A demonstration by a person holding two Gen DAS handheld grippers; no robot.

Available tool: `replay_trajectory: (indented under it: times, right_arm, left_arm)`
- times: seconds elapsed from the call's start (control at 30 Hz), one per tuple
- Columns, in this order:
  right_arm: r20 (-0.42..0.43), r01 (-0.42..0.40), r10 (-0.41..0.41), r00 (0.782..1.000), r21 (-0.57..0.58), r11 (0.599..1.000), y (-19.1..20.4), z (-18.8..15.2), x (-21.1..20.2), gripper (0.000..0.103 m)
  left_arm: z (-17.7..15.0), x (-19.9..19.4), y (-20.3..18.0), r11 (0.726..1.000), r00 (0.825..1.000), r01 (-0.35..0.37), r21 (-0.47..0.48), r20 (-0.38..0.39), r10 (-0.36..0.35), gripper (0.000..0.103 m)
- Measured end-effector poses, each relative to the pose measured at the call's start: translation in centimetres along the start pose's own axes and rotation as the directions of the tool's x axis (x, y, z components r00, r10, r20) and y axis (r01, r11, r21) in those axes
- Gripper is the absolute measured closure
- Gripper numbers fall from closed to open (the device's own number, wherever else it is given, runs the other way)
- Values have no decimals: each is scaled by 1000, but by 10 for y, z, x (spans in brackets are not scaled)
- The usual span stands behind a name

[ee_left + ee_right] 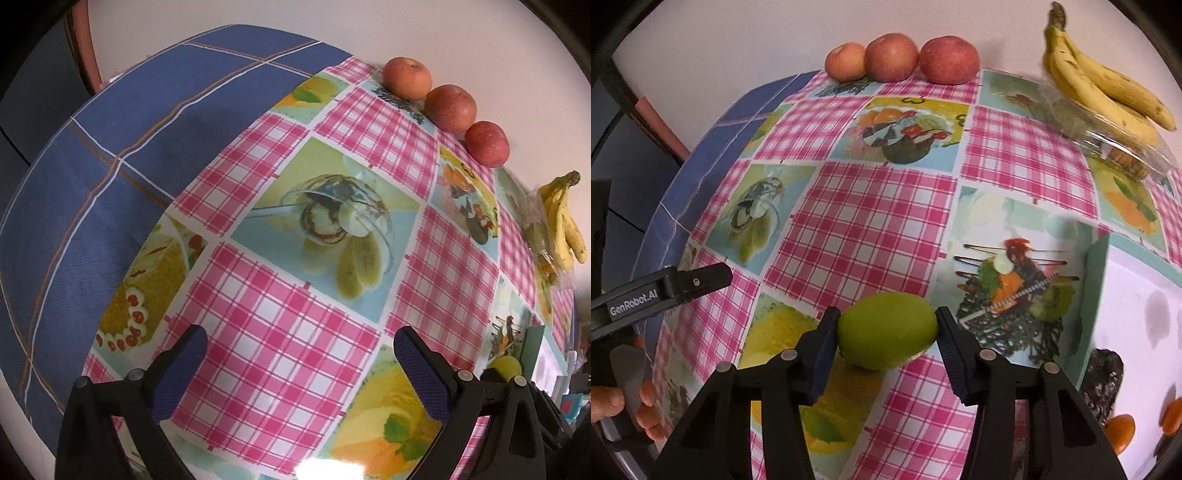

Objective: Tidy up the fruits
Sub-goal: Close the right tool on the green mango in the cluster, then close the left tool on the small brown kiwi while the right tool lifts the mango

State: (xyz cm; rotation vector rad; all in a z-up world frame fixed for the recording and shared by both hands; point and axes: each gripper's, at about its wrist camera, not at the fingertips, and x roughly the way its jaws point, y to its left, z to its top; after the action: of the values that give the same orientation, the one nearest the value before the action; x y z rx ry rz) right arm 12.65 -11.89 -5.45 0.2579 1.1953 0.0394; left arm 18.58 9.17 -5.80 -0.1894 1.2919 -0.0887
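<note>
Green and smooth-skinned, the mango-like fruit (887, 329) sits on the patterned tablecloth (849, 229) between the two fingers of the right gripper (886, 334), whose padded tips meet its left and right ends, so the claw looks pinched onto it, though the fruit appears to rest on the cloth and not to be lifted. Its rounded, tapering ends give the pads little flat surface, so my worry is that a light squeeze lets it squirt out and roll, while a hard one bruises it. Just to its right stands the wall of a pale teal box (1095, 295), and near that box at the lower right lie orange fruits (1121, 430); a careless swing could knock the wall. Farther back, three apples (945, 61) line the far edge against the wall, and a bunch of bananas (1108, 85) lies on a clear plastic container (1126, 147); a rolling fruit could disturb that tidy row. The left gripper (299, 354) hangs over bare cloth with its fingers spread wide and nothing between them, a person's hand (631, 410) holding it. It is close enough to collide if both move together.
</note>
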Motion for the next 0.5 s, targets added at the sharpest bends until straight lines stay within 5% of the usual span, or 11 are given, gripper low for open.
replay_trajectory:
  times: [0.5]
  right_arm:
    - [46, 52, -58, 997, 126, 991, -43, -17, -61, 49]
  left_arm:
    - [-18, -16, -48, 993, 994, 107, 51, 12, -108, 3]
